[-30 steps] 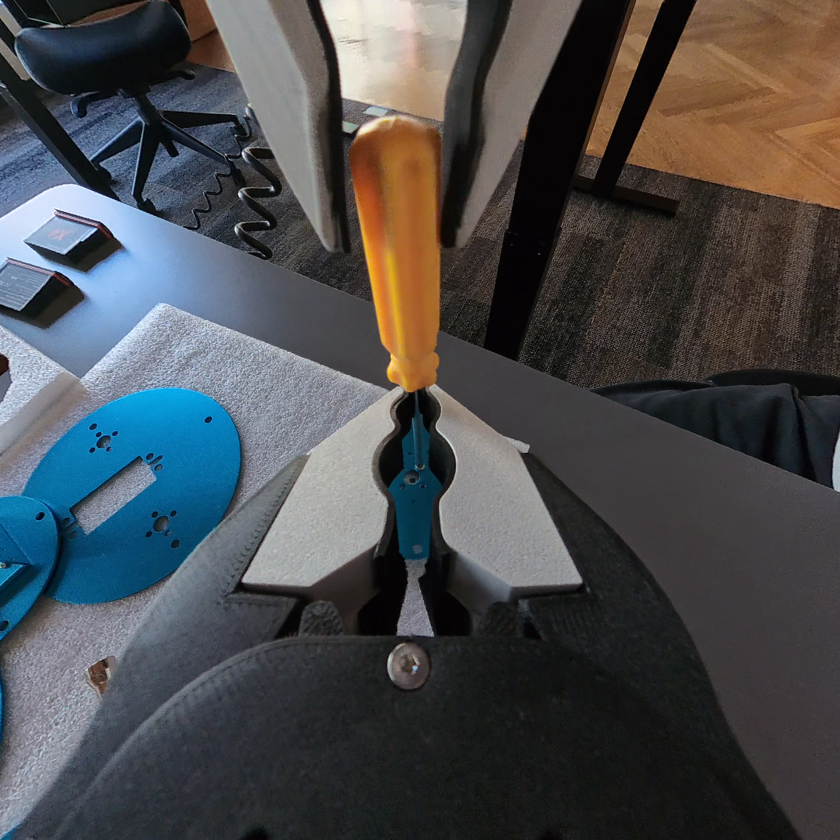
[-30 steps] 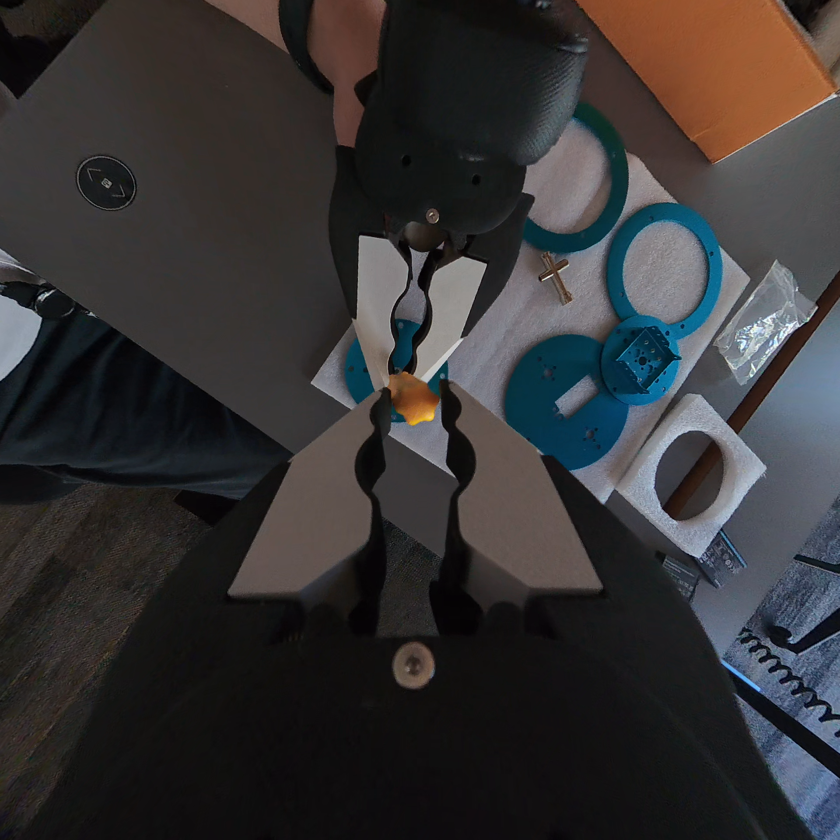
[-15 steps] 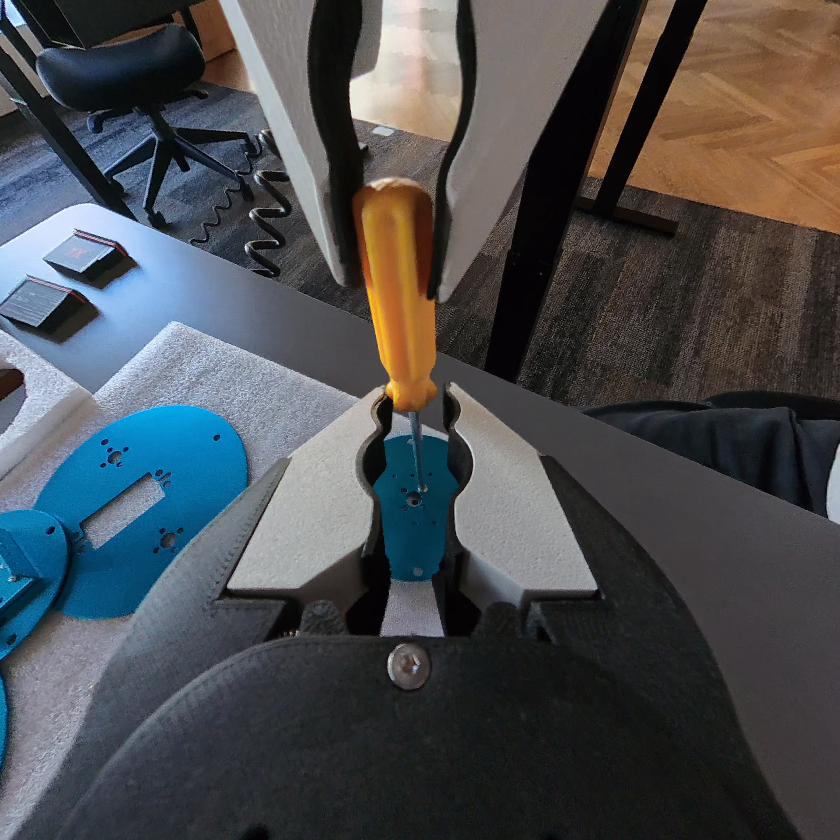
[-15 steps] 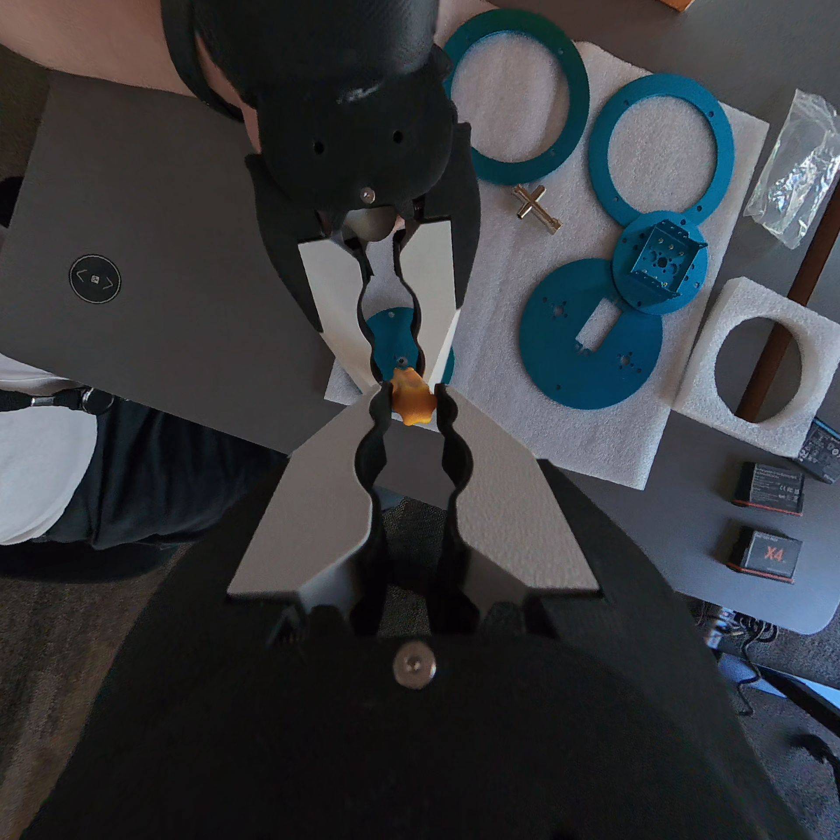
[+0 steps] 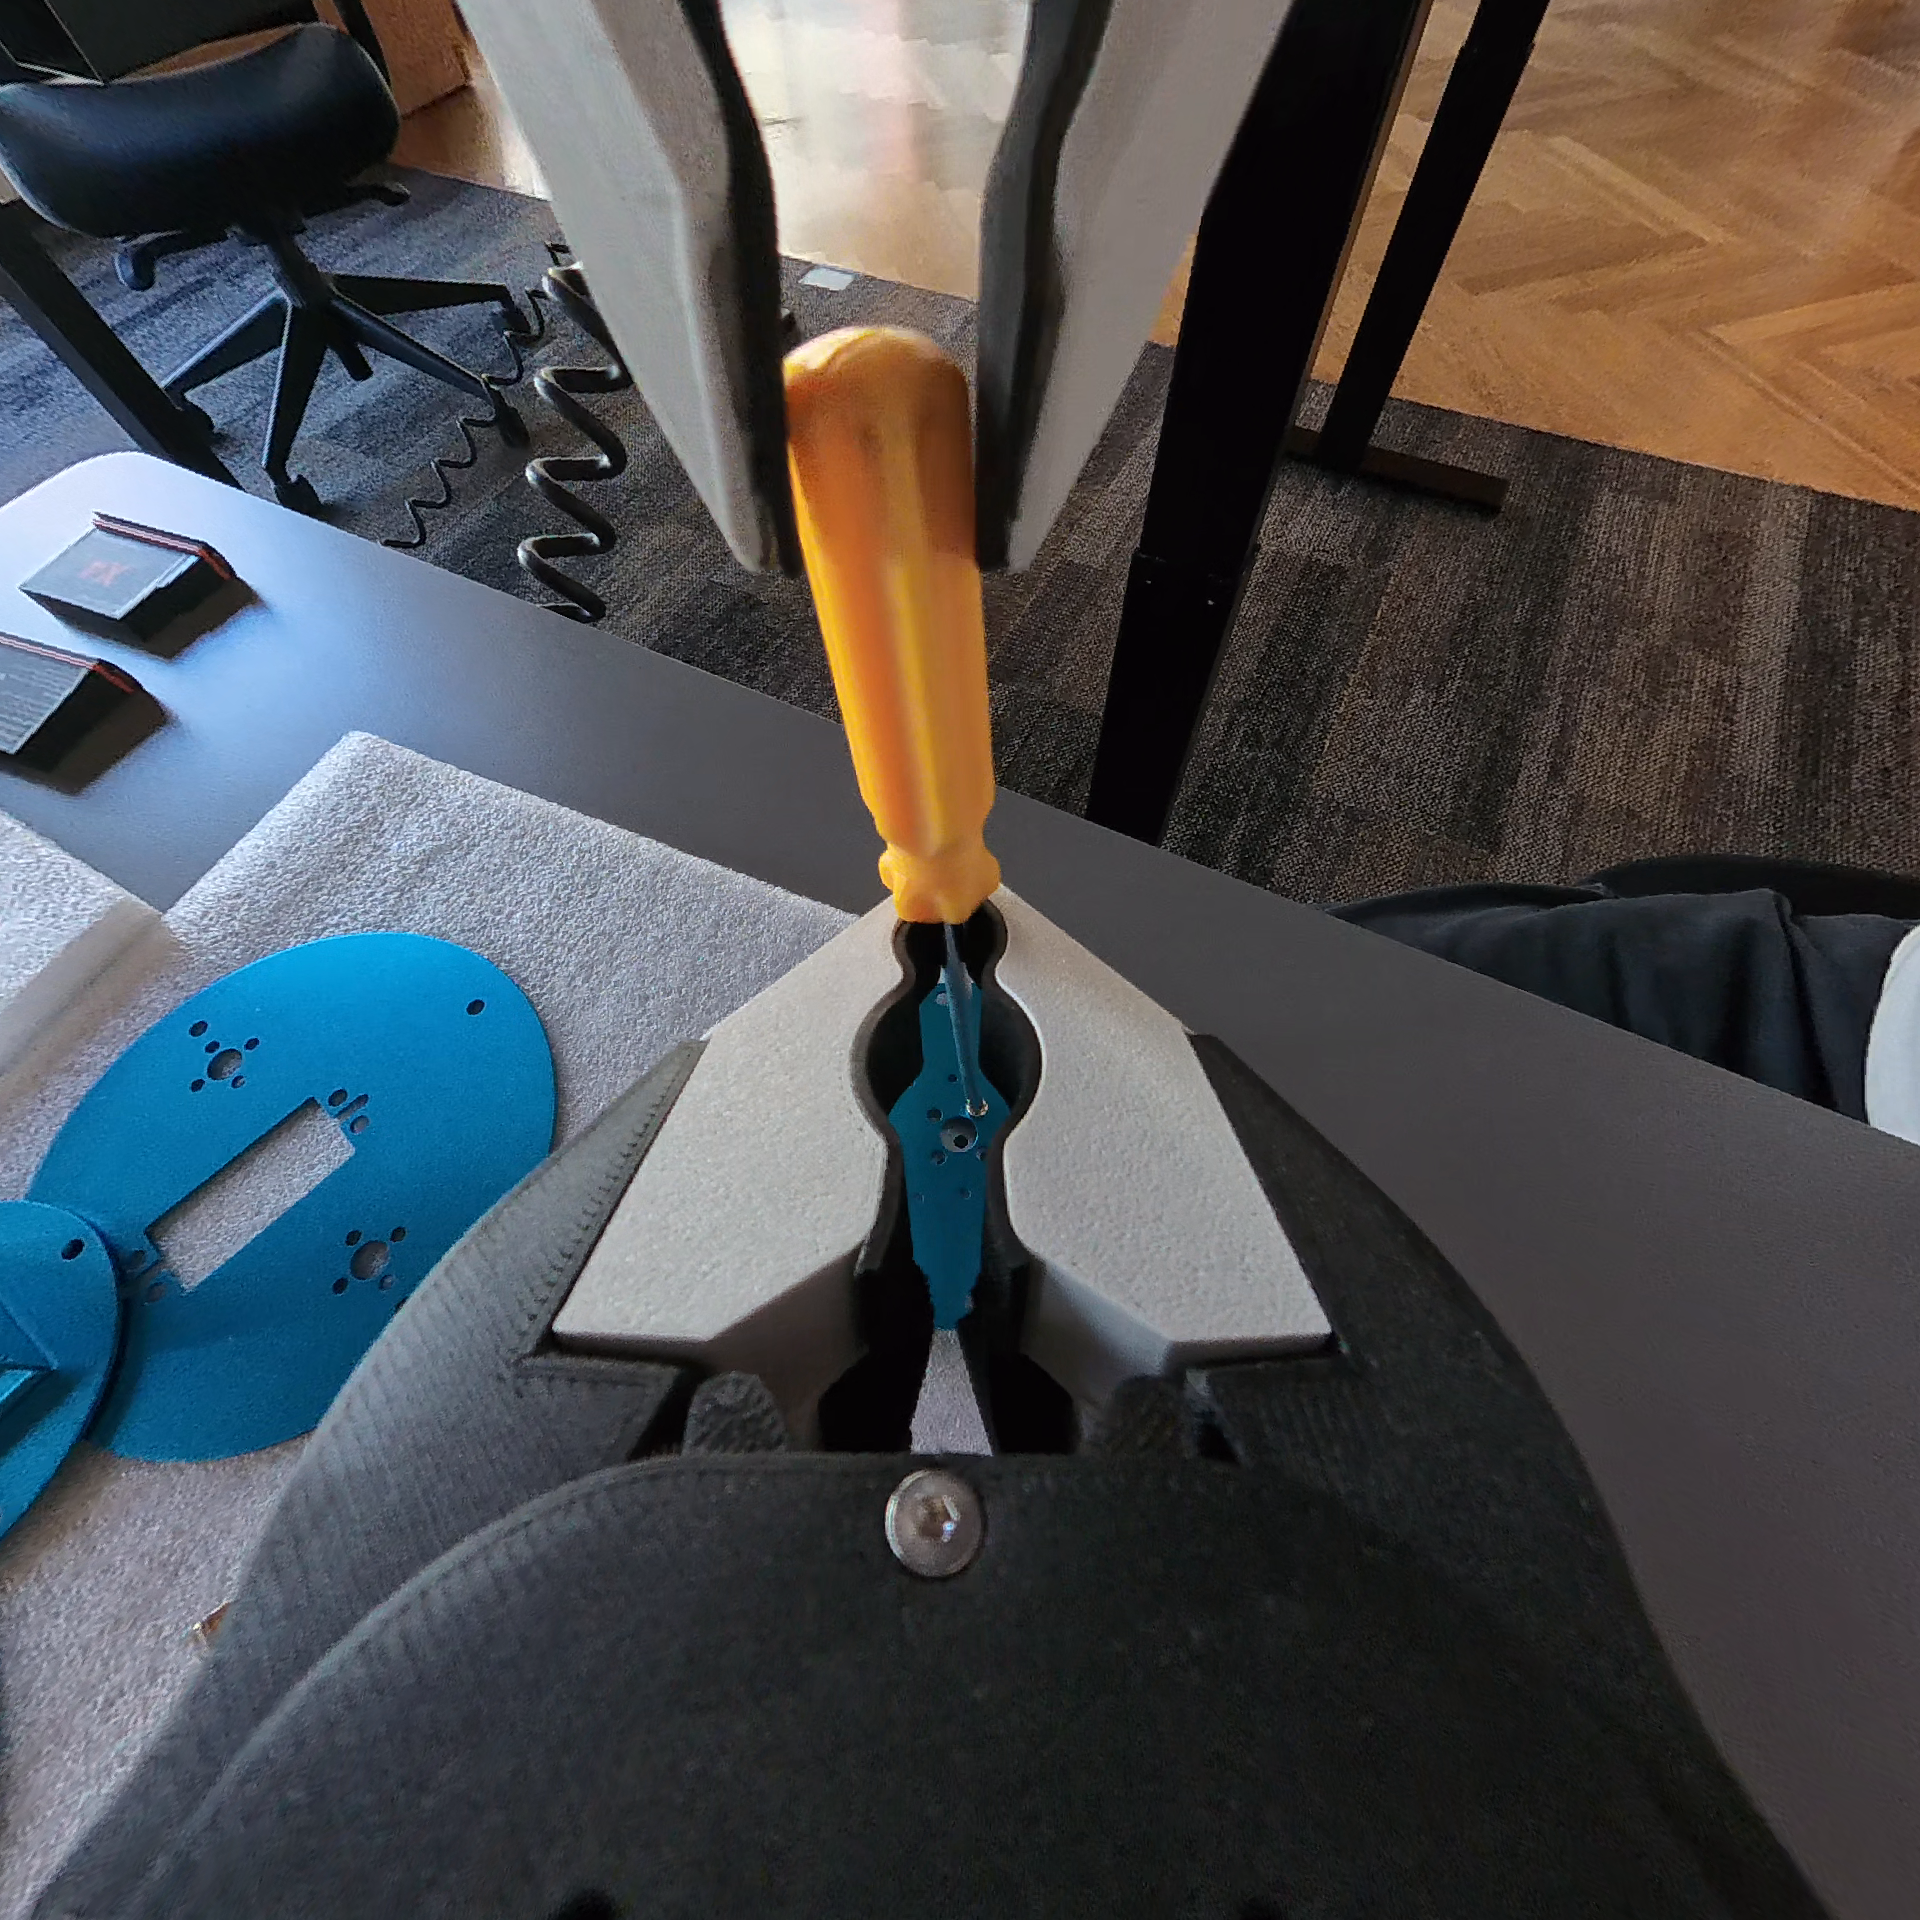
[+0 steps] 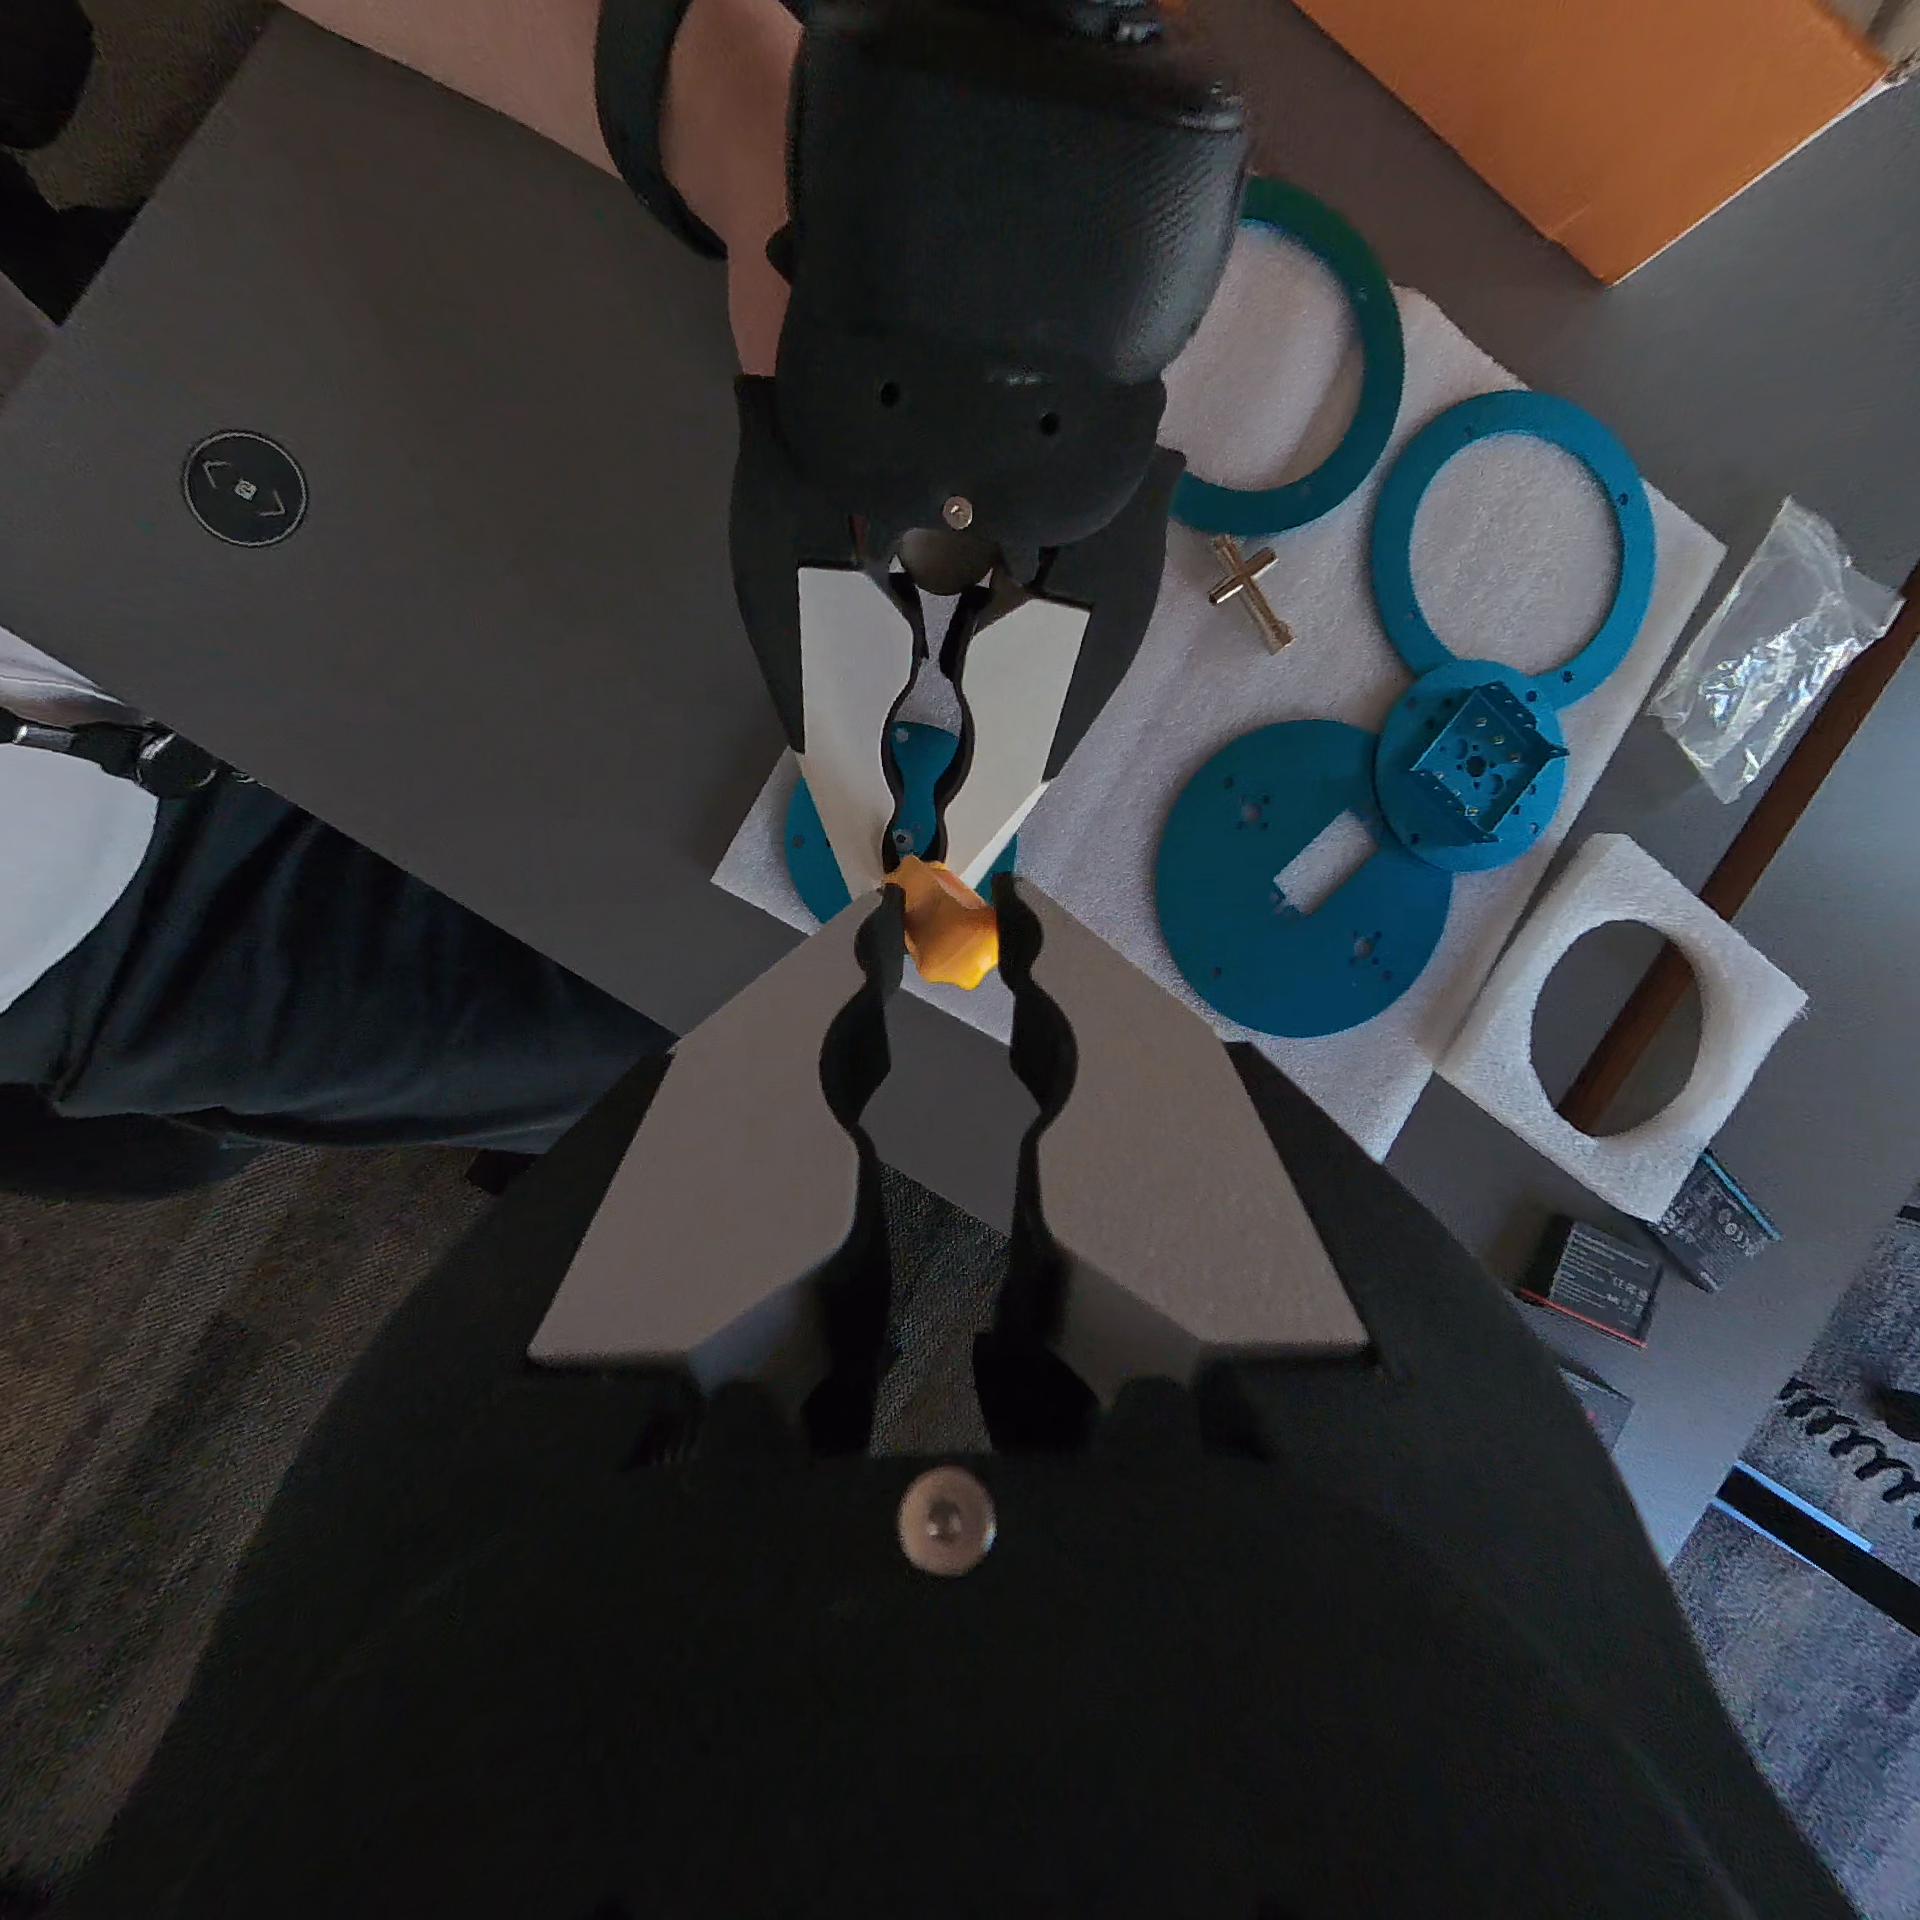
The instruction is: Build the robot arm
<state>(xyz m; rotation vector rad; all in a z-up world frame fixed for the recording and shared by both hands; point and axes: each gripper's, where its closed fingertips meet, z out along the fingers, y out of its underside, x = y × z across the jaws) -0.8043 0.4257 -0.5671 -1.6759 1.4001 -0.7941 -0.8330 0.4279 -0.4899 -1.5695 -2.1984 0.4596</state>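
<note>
My right gripper [image 6: 940, 904] is shut on the orange handle of a screwdriver [image 6: 948, 930] and holds it nearly upright, pointing down. In the left wrist view it [image 5: 881, 561] comes in from above and clamps the top of the handle [image 5: 904, 644]. My left gripper [image 5: 948, 914] is shut around the thin shaft just under the handle. The shaft's tip touches a hole in a small blue disc [image 5: 940, 1195] lying on white foam [image 5: 468, 831]. The right wrist view shows the left gripper [image 6: 914, 862] over that disc [image 6: 914, 769].
On the foam lie a blue slotted disc [image 6: 1299, 883], a disc with a square bracket [image 6: 1470, 769], two rings [image 6: 1512, 540], and a metal cross key [image 6: 1252, 592]. A foam block [image 6: 1621, 1029], plastic bag [image 6: 1777, 644], orange box [image 6: 1558, 104] and closed laptop [image 6: 364, 468] surround them. The table edge [image 5: 1247, 862] runs just beyond. One gripper's finger ends stand about 8 cm off the other's. From either gripper's tips it is about 20 cm to the metal cross key [image 6: 1252, 592].
The left gripper's fingers stood apart half a second ago and have closed round the shaft again. The right gripper has turned with the handle and sits a little higher.
</note>
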